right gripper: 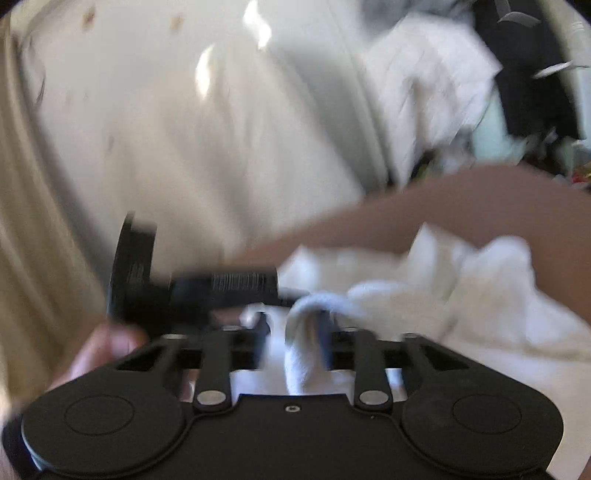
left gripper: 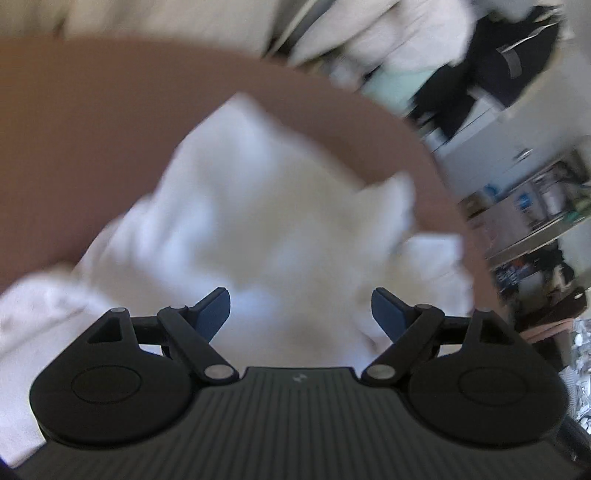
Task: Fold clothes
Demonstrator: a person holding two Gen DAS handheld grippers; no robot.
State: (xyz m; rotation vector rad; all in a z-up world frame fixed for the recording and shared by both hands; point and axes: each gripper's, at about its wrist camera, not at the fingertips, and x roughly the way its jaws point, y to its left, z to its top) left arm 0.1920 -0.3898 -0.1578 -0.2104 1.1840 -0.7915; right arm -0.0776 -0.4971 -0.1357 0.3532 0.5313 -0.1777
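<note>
A crumpled white garment (left gripper: 258,206) lies on the brown table (left gripper: 92,129), badly blurred. My left gripper (left gripper: 300,295) hovers just above its near part, open wide, with nothing between the blue pads (left gripper: 212,310). In the right wrist view the same garment (right gripper: 480,295) spreads to the right. A hanging fold of it (right gripper: 301,350) sits between the fingers of my right gripper (right gripper: 293,325). Those jaws stand apart, with a gap left of the fold. The black housing of the left tool (right gripper: 147,280) and a hand (right gripper: 99,347) show at the left.
Beyond the table's far edge is a heap of white clothes (left gripper: 406,33) and a dark garment (left gripper: 517,66). Cluttered shelves (left gripper: 535,206) stand to the right. A pale curtain or sheet (right gripper: 184,129) fills the background in the right wrist view.
</note>
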